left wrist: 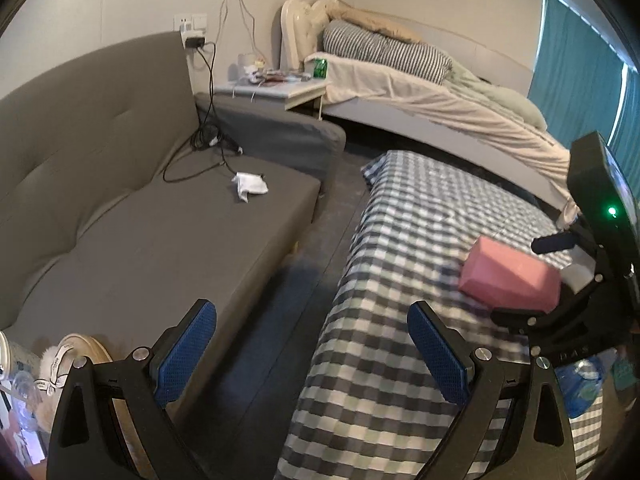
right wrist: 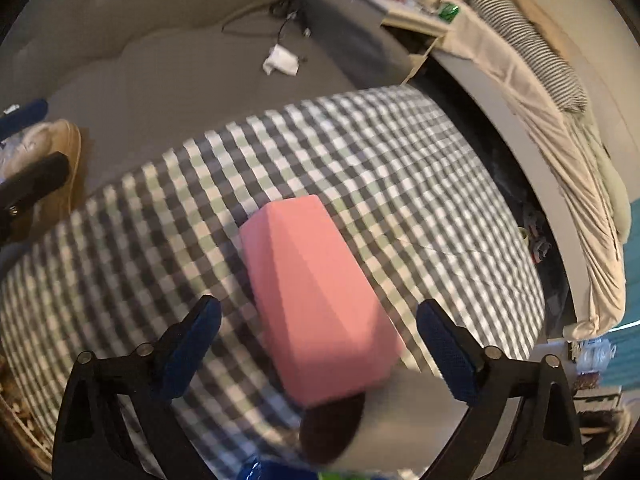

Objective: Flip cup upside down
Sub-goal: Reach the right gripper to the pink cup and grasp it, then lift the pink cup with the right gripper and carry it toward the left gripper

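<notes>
A pink faceted cup (right wrist: 316, 300) lies between the open blue-padded fingers of my right gripper (right wrist: 318, 348), above the checked tablecloth (right wrist: 360, 160). Its closed base points away from the camera. Neither pad touches it in the right wrist view. In the left wrist view the cup (left wrist: 510, 274) sits at the right, in front of the right gripper's black body (left wrist: 592, 240), tilted on its side. My left gripper (left wrist: 312, 356) is open and empty, over the table's left edge and the floor gap.
A grey sofa (left wrist: 140, 220) stands left of the table, with a crumpled white tissue (left wrist: 250, 186) and black cables on it. A bed (left wrist: 440, 92) and a cluttered nightstand (left wrist: 280, 84) are behind. Teal curtains hang at the right.
</notes>
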Motion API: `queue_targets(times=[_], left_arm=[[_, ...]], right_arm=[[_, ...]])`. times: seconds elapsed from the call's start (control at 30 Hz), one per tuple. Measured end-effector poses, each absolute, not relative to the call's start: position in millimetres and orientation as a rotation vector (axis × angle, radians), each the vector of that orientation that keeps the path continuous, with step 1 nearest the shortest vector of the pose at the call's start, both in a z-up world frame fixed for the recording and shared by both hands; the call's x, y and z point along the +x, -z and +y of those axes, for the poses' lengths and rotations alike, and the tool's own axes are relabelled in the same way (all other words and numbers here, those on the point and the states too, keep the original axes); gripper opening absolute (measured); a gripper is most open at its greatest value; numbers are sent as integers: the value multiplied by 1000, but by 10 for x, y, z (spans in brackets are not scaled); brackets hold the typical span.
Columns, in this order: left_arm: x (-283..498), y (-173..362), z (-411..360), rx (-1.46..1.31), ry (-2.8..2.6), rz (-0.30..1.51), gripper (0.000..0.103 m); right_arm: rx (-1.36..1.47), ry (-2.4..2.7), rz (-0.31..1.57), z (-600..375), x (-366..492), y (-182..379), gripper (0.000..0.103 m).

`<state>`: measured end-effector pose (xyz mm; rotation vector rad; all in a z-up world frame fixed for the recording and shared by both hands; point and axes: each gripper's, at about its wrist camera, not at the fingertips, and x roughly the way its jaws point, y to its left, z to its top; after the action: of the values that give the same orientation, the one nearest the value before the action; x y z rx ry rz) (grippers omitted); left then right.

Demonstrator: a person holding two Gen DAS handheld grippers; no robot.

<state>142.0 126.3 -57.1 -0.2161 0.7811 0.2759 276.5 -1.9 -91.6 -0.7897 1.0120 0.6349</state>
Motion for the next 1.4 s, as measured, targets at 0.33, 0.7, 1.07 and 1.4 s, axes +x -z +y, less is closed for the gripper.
queue_targets(times=[0.33,0.7,1.07,1.4], left_arm=[[1401,640,1219,-193,-250,824,99],[1186,329,1251,-246,-249,804,99],[743,-114,1280,-298,-249,739,99],[417,-94,1044,-204,-155,763,99]], right_arm=[[-853,-633,1056,108,2951,1146,71],[-797,-625,925,330,2608,454,64],[-558,-507,1006,31,1518,-290,64],[-216,-188,1141,-489,902,629,63]])
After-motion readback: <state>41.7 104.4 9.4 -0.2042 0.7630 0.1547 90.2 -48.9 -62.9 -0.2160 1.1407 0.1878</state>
